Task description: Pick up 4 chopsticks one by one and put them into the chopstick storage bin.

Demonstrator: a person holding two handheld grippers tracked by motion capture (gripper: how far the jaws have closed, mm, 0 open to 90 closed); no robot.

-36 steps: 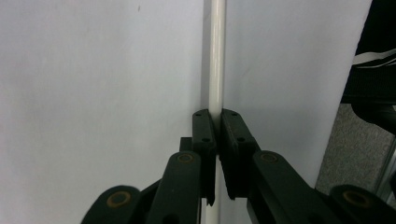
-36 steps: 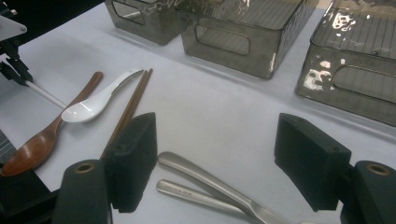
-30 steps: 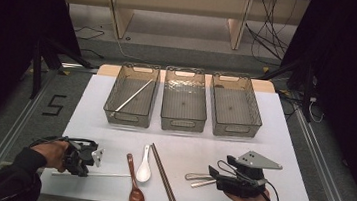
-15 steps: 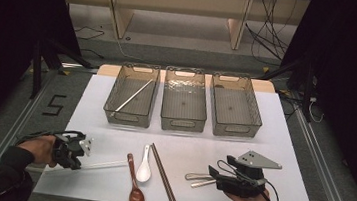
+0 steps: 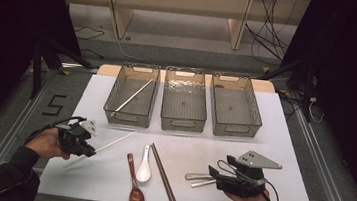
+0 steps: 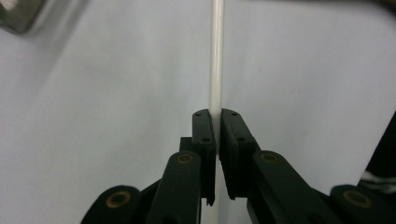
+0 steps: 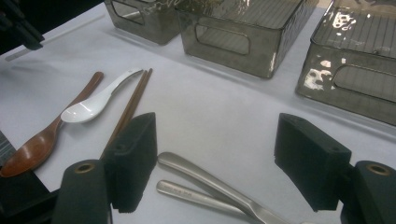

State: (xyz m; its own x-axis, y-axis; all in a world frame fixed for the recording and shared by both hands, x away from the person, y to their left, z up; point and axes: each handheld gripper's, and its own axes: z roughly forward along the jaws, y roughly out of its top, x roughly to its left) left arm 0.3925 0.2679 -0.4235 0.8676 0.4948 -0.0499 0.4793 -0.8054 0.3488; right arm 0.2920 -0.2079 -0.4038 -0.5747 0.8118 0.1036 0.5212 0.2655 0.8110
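My left gripper (image 5: 81,143) at the table's near left is shut on a thin white chopstick (image 5: 118,137). The stick slants up to the right, clear of the white table top (image 5: 286,157). In the left gripper view the chopstick (image 6: 216,60) runs straight out from between the closed pads (image 6: 204,128). My right gripper (image 5: 211,173) rests at the near right, open. Its jaws stand on either side of two metal utensil handles (image 7: 196,175) without pressing on them. Those handles (image 5: 197,178) lie flat on the table.
Three clear bins stand in a row at the back: the left bin (image 5: 114,105) holds one white chopstick (image 5: 134,95), then come the middle bin (image 5: 182,123) and the right bin (image 5: 236,129). A brown wooden spoon (image 5: 135,189), a white ceramic spoon (image 5: 145,167) and brown chopsticks (image 5: 165,179) lie at the near centre.
My left gripper has risen with the white chopstick, which lay flat before and now slants up toward the bins. The right gripper has kept still.
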